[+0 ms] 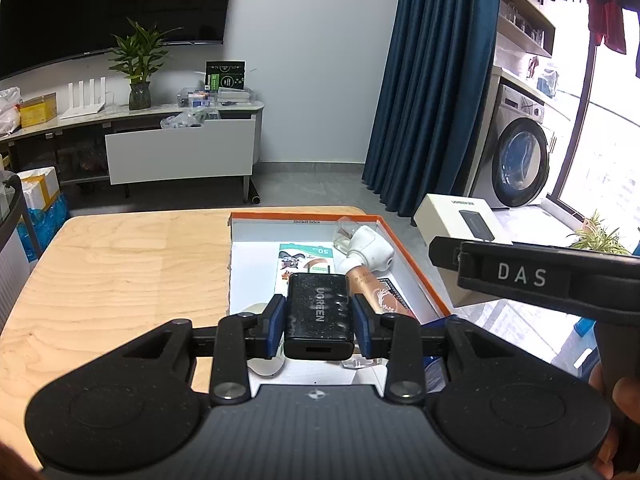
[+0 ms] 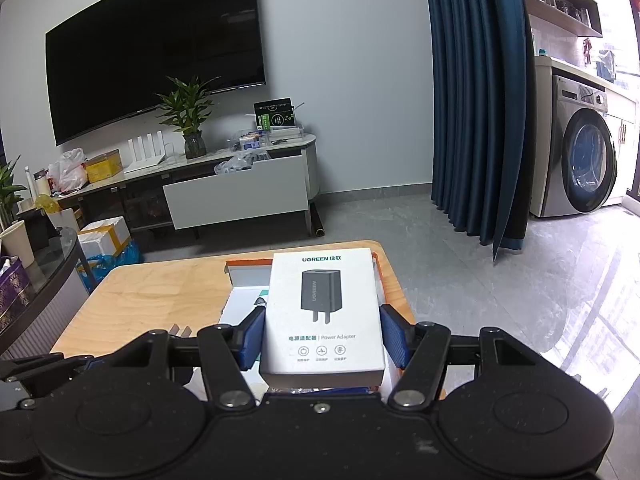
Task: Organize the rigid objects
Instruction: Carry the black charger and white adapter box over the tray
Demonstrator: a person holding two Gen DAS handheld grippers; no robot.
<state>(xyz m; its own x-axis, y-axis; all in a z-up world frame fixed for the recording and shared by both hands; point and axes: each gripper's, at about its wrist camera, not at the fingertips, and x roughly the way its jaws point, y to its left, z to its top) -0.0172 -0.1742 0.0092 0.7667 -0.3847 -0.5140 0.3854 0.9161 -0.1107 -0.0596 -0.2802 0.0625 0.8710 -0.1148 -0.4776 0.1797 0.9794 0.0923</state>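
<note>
Mid-task: left gripper (image 1: 319,322) clamped on black charger (image 1: 319,312) above orange-rimmed tray (image 1: 416,258), right gripper (image 2: 322,336) clamped on its white box (image 2: 322,312) at 2 o'clock; neither stowed, tray items still jumbled.

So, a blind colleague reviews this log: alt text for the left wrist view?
The left gripper clamps a black charger above an orange-rimmed tray of small items on a wooden table.

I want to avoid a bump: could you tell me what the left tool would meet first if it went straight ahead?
Probably the copper tube and card lying in the orange-rimmed tray just beyond the held charger; depth is uncertain.
</note>
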